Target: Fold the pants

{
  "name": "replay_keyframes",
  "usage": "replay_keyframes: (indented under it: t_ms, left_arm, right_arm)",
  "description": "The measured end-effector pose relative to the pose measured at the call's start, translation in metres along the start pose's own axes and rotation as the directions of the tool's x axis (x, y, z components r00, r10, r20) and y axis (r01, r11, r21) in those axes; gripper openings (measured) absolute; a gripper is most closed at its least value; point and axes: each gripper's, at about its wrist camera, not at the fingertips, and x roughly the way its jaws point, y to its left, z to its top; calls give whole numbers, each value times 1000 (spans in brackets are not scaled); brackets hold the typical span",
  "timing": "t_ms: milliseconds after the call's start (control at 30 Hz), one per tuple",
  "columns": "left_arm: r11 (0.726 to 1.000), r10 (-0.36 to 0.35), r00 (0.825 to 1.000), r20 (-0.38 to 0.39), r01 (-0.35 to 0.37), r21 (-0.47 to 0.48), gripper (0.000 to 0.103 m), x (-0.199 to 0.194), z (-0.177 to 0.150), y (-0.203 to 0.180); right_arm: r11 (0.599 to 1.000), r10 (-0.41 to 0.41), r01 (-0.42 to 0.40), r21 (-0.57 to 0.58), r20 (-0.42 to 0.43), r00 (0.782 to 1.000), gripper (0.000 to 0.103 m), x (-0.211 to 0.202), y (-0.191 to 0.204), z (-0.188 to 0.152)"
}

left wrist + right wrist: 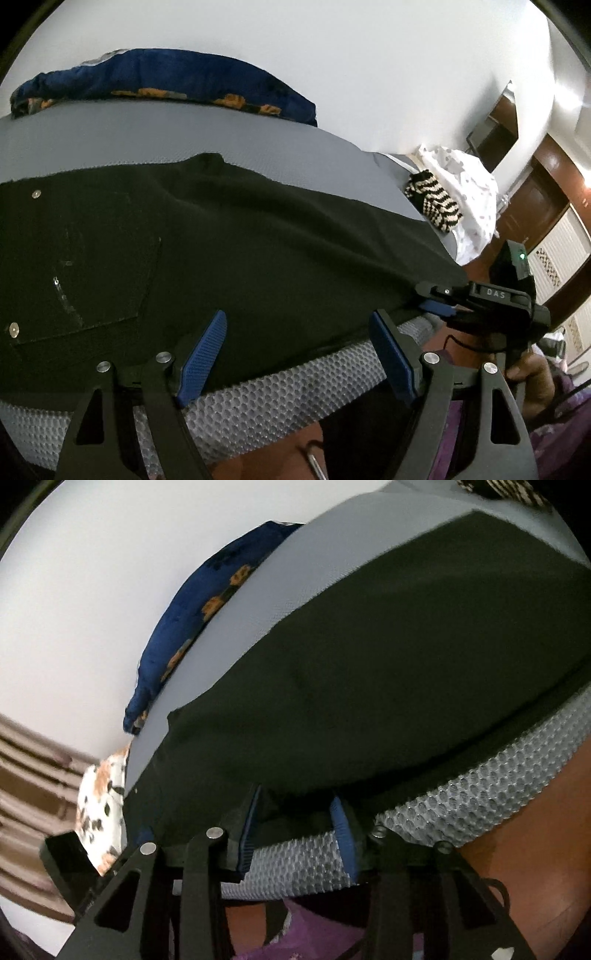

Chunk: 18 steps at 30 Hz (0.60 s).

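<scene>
Both tools work the near edge of the black pants [229, 236], which lie flat on the bed [258, 398], long axis running left to right. Left tool [295, 354] gapes wide over the hem; right tool [295, 827] stands narrower, fabric between its pads, grip uncertain. "DAS" reads on the right tool.

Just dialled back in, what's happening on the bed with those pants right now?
A pair of black pants lies spread flat on the grey mattress, back pocket up. The left claw is open at the pants' near edge, gripping nothing yet. The right claw is also open, its blue pads either side of the same near edge further along. No fold has been made. A blue floral pillow lies at the far side.
</scene>
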Motion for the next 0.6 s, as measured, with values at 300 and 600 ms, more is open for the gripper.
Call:
replay_keyframes:
  t_ms: [300,600]
  left_arm:
    - [997,17,1000,12,-16,-75,79,-6,1,14]
    - [997,71,997,40,-70,-27,79,-15,2,14]
  right_arm:
    - [986,153,-145,85,-94,984,11,38,17,-19]
    - [945,251,-223,241,-95,963,5,23,3,-33]
